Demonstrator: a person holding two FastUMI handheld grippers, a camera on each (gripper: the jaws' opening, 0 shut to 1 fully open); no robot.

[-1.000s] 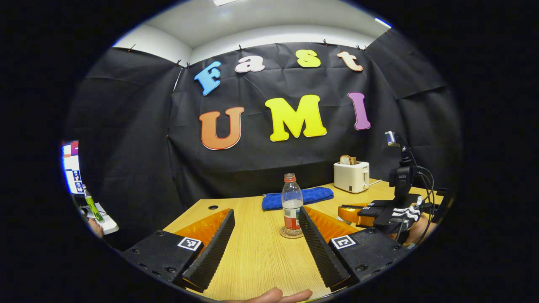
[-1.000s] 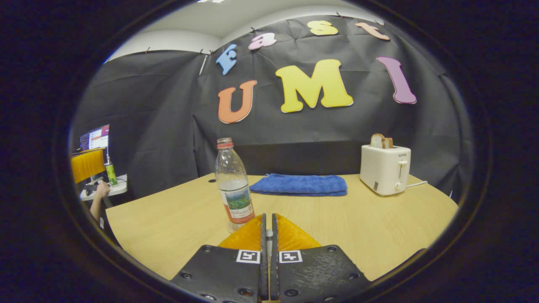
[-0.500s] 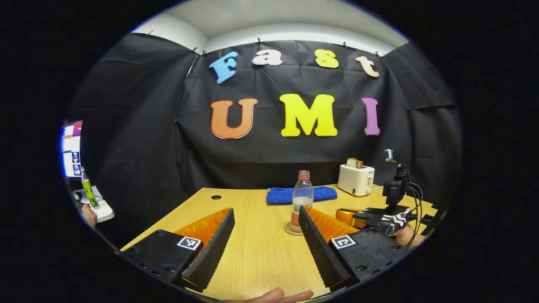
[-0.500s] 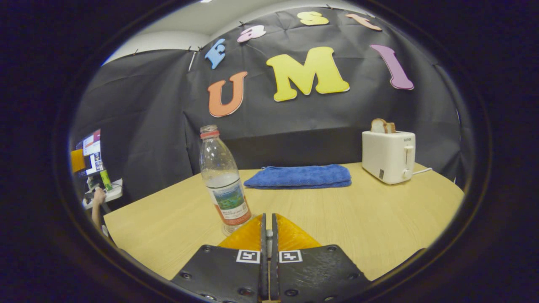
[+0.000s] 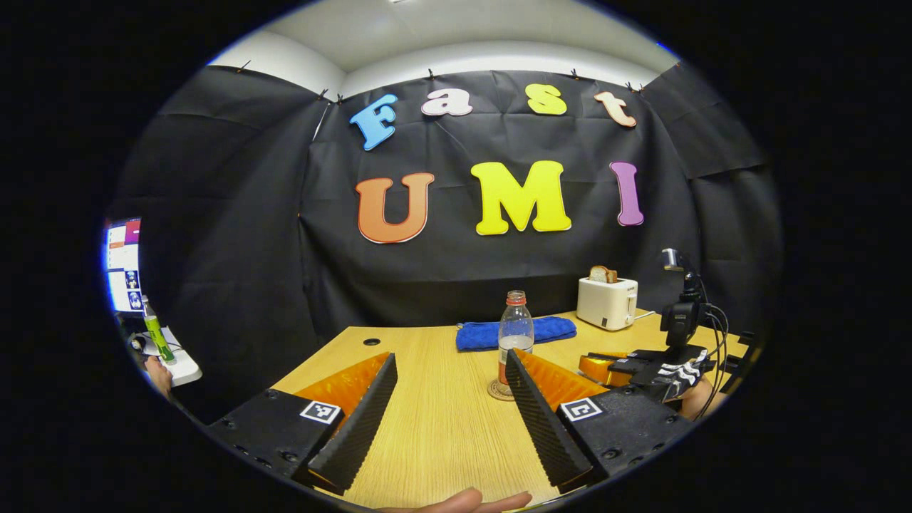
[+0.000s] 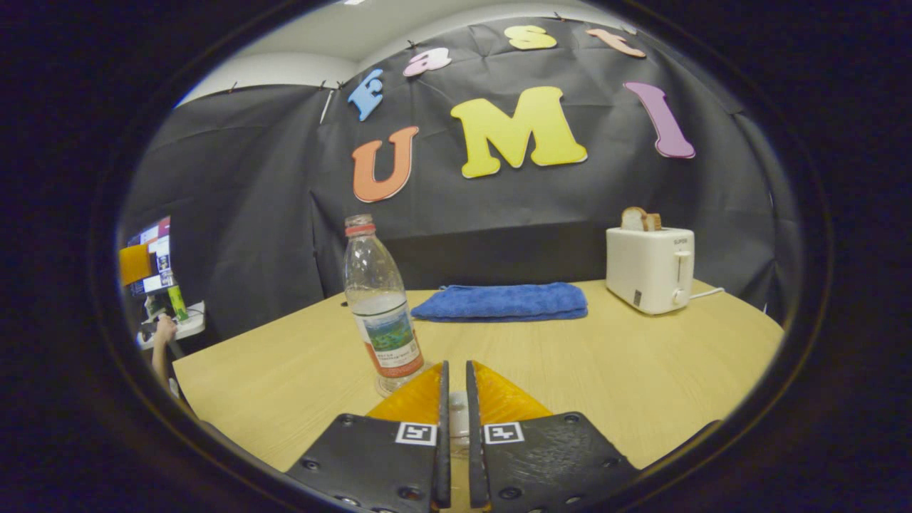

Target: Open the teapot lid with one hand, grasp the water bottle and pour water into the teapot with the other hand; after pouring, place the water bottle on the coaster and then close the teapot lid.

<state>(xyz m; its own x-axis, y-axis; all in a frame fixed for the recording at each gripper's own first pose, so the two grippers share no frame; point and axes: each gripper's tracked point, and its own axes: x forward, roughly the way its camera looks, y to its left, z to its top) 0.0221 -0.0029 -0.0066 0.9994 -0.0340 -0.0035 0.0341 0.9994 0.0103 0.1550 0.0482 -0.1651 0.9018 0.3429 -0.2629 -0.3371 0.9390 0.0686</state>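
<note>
The clear water bottle [image 5: 515, 333], with a red label and no cap, stands upright on a round coaster [image 5: 496, 392] in the middle of the wooden table [image 5: 442, 427]. My left gripper [image 5: 450, 356] is open wide above the table, short of the bottle, holding nothing. In the right gripper view the bottle [image 6: 377, 306] stands just left of my right gripper [image 6: 457, 365], whose fingers are parted by a narrow gap. Something pale lies low in that gap; I cannot tell what it is. In the left gripper view, the right gripper [image 5: 595, 365] is held low to the bottle's right.
A folded blue towel [image 6: 502, 302] lies at the back of the table. A white toaster [image 6: 650, 269] holding bread stands at the back right. A fingertip [image 5: 463, 501] shows at the near edge. Off the table's left is a monitor [image 5: 121, 263].
The right gripper's fingers have parted slightly from fully shut. The left gripper has drawn back from the bottle, which now looks smaller. The bottle stays on the coaster.
</note>
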